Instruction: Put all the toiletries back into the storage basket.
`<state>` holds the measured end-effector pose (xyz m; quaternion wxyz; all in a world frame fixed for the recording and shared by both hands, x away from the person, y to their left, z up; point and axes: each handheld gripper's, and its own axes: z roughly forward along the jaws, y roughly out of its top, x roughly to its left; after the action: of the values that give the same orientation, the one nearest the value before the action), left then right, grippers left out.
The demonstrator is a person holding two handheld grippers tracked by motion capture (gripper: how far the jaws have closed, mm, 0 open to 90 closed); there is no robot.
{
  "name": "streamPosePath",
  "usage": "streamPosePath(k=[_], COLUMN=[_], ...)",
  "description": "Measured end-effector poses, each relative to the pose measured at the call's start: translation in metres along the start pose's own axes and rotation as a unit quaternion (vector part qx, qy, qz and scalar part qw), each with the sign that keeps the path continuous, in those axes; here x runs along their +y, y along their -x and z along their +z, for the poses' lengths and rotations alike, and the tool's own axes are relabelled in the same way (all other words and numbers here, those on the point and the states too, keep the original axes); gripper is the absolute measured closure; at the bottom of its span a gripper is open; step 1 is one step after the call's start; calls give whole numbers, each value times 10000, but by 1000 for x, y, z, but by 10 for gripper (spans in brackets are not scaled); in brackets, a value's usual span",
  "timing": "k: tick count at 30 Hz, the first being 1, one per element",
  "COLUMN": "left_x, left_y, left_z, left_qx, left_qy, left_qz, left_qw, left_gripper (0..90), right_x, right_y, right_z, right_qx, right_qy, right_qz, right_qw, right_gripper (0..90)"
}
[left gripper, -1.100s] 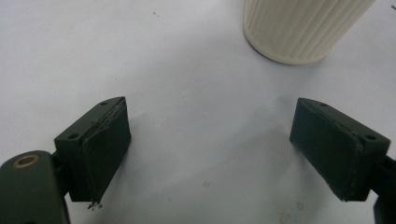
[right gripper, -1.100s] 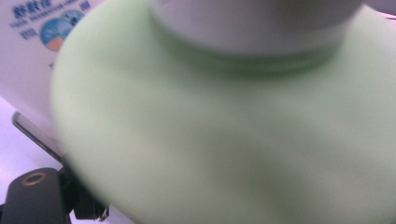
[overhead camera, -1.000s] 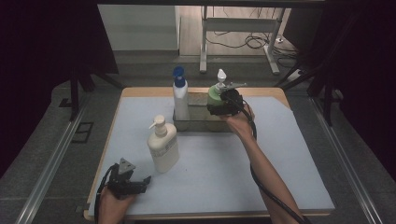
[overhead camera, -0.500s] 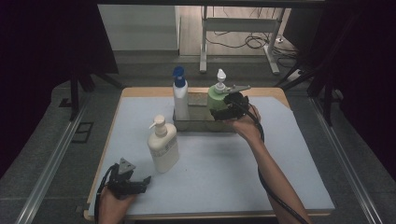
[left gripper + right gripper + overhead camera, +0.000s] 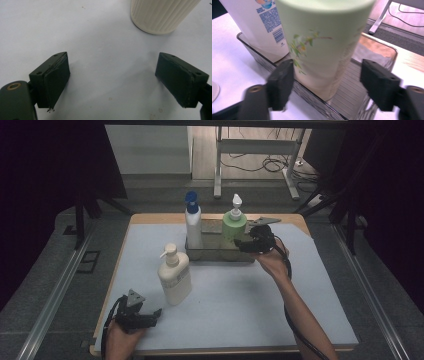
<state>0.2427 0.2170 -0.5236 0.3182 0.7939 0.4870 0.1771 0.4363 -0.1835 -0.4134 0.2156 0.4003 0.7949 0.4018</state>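
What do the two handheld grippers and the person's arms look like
Both the left gripper and the right gripper are black, each with two blocky rectangular jaws on screw-fastened mounts and a trailing black cable. The left carries a grey three-cornered plate on top. The forearms look bare, no sleeves visible.

a: what's between the jaws?
b: a green bottle [image 5: 322,47], standing in the tray [image 5: 384,52]; the gripper [image 5: 327,82] is spread wide, neither pad touching it
a: beside it?
b: a white bottle [image 5: 257,27], same tray, touching or nearly so
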Motion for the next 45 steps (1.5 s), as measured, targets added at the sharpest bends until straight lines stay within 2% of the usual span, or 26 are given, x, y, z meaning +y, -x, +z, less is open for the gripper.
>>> streamPosePath(k=[5, 12, 15, 19, 22, 25, 27, 32, 37, 45], left_x=[0, 0, 0, 0, 0, 0, 0, 0, 0, 0], left_y=[0, 0, 0, 0, 0, 0, 0, 0, 0, 0], left_z=[0, 0, 0, 0, 0, 0, 0, 0, 0, 0], left_qx=[0, 0, -1, 2, -1, -2, -2, -2, -2, -3], left_qy=[-1, 0, 0, 1, 0, -1, 0, 1, 2, 1], left_qz=[1, 0, -1, 0, 2, 1, 0, 0, 1, 0], left_qw=[10000, 10000, 10000, 10000, 10000, 10000, 10000, 10000, 10000, 10000], left_gripper=[123, 123, 123, 123, 123, 123, 122, 123, 123, 123], right_x=[-3, -3, -3, -5, -8, -11, -13, -12, -11, -13], right_y=[7, 16, 18, 22, 26, 30, 32, 30, 29, 30], right_z=[-4, -2, 3, 13, 19, 25, 29, 37, 45, 53], right_qx=[-106, -78, -110, -166, -156, -154, -160, -248, -364, -353], right_qy=[-58, 53, 24, -130, -137, -169, -175, -215, -276, -393], right_qz=[-7, 236, 273, 313, 457, 423, 491, 727, 717, 817], right_qw=[9999, 9997, 9996, 9993, 9987, 9988, 9985, 9968, 9964, 9953], right_gripper=[549, 809, 883, 893, 891, 883, 882, 891, 893, 894])
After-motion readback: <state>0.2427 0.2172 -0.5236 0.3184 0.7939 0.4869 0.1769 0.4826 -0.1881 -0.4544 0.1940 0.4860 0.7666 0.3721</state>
